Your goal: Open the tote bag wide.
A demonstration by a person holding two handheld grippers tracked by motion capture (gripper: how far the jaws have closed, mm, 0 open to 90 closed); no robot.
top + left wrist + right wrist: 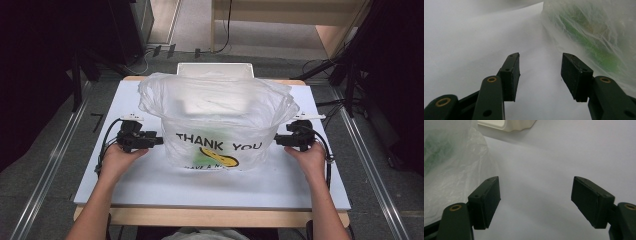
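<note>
Plastic bag (217,125) stood between my left gripper (159,140) and right gripper (278,140); both had jaws spread, gripping nothing.

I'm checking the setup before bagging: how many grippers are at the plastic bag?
2: the left gripper at the plastic bag's left side, the right gripper at its right, jaws open.

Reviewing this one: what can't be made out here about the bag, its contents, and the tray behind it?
- Green item inside the plastic bag: blurred by crinkled film in the left gripper view; what it is, I cannot tell.
- Bag's lower print: too small in the high view.
- White tray: hidden behind the bag in the high view; cut off by the top edge in the right gripper view.
</note>
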